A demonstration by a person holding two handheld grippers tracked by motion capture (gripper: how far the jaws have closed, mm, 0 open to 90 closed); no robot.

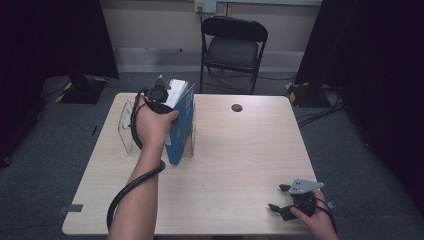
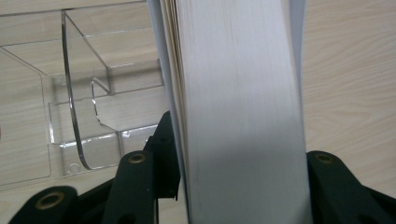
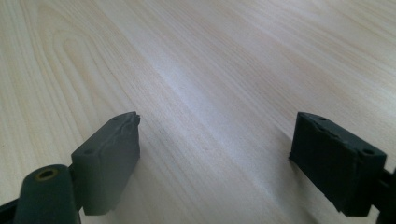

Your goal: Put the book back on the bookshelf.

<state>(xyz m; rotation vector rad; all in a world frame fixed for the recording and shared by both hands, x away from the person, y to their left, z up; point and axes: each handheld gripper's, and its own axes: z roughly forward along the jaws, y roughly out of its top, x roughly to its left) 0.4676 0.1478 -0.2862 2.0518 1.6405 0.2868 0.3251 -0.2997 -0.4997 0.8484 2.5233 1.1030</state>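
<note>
A blue-covered book (image 1: 180, 125) stands upright at the right end of a clear plastic rack (image 1: 127, 127) on the table's left side. My left gripper (image 1: 161, 95) comes down on the book's top edge and is shut on it. In the left gripper view the white page block (image 2: 238, 107) runs up between the two black jaws, my left gripper (image 2: 243, 186) clamped on it, with the rack's empty slots (image 2: 84, 116) to its left. My right gripper (image 1: 277, 197) rests low near the table's front right corner, open and holding nothing; my right gripper (image 3: 215, 154) shows bare wood between its jaws.
The light wooden table (image 1: 240, 150) has a small black disc (image 1: 237, 107) near its far edge. A black folding chair (image 1: 234, 47) stands behind the table. Dark curtains hang on both sides, and cables lie on the floor at the right.
</note>
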